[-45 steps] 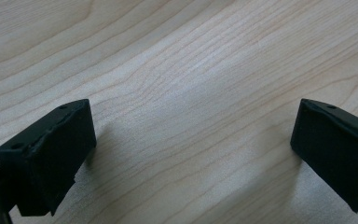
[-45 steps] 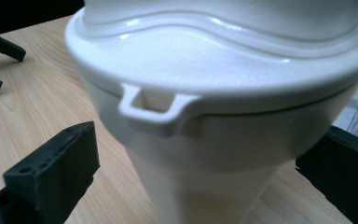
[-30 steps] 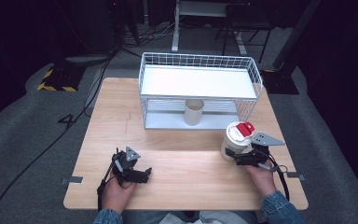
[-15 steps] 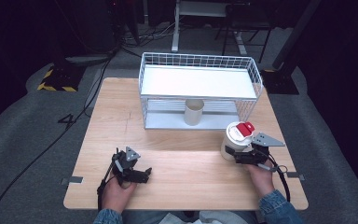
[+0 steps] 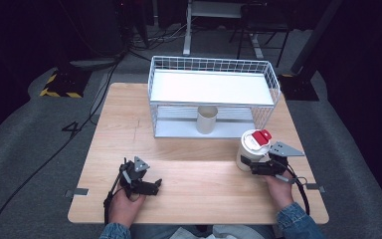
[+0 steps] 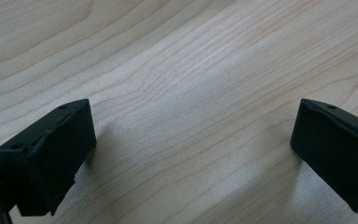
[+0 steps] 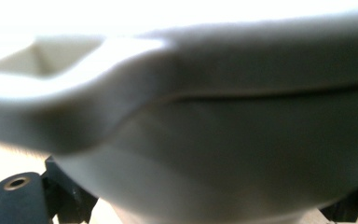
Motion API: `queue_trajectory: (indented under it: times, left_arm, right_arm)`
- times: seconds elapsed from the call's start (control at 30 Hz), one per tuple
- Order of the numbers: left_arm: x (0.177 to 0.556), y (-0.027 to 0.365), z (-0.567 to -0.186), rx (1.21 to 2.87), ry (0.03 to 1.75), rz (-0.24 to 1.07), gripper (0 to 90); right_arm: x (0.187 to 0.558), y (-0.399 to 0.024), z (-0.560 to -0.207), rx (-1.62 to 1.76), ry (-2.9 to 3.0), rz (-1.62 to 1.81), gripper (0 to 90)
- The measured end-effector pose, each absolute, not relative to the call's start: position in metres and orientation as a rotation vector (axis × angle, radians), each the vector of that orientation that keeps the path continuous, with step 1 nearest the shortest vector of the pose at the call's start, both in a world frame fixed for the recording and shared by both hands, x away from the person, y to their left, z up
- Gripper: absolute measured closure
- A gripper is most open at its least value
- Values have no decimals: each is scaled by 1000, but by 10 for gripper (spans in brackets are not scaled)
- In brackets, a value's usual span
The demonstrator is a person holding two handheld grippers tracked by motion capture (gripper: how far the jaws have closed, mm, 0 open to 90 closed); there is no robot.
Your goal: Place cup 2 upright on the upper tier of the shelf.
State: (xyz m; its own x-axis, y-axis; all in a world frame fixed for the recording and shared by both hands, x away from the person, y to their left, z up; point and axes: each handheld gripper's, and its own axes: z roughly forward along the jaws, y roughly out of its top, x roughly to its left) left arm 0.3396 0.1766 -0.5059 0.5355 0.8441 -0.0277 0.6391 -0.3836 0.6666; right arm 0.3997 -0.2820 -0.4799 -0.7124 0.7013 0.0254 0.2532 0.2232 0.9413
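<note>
Closing was the only change: the right gripper's (image 5: 251, 165) jaws had just drawn in on the white container (image 5: 250, 149) (red flap on its lid), while both hands kept their places. Going left to right, the left gripper (image 5: 144, 185) rested on the table (image 5: 189, 172), its 2 jaws wide apart, holding nothing. The container stood near the right edge, before the wire rack (image 5: 214, 94), clamped at its base.

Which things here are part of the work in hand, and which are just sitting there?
In use:
- white container with red lid tab, near the table's right edge
- right gripper, jaws just closed on the container's lower part

Just there:
- left gripper, open, over bare wooden table
- white wire rack
- beige cup on the rack's lower shelf
</note>
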Motion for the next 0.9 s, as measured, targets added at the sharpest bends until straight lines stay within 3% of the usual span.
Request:
queue_trajectory:
  times: [0.9]
  left_arm:
    - [340,177,-506,2146,1196,422,4]
  right_arm:
    - [386,-290,-430,832,2106,1533,136]
